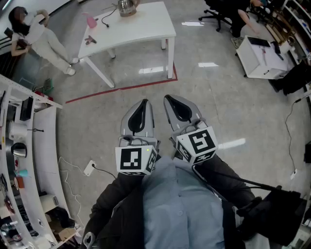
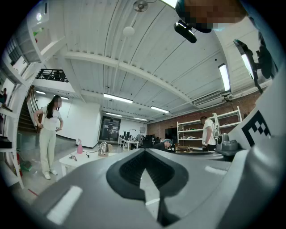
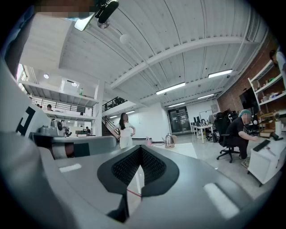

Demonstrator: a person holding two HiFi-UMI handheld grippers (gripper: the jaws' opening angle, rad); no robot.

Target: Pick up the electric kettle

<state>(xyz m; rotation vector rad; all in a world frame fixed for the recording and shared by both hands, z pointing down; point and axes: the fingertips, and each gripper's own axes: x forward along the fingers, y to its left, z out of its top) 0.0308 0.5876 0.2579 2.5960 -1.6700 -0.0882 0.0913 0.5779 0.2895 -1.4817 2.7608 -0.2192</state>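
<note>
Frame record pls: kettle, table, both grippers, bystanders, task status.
kettle: upright on the white table, at its far edge
also on table: pink bottle, at the left end
left gripper: jaws together, empty, held close to the body
right gripper: jaws together, empty, beside the left one
gap to target: open floor lies between both grippers and the table
bystander: person standing left of the table
status: kettle untouched, not yet within reach

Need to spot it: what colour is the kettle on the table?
The kettle is silver; clearest in the head view.
</note>
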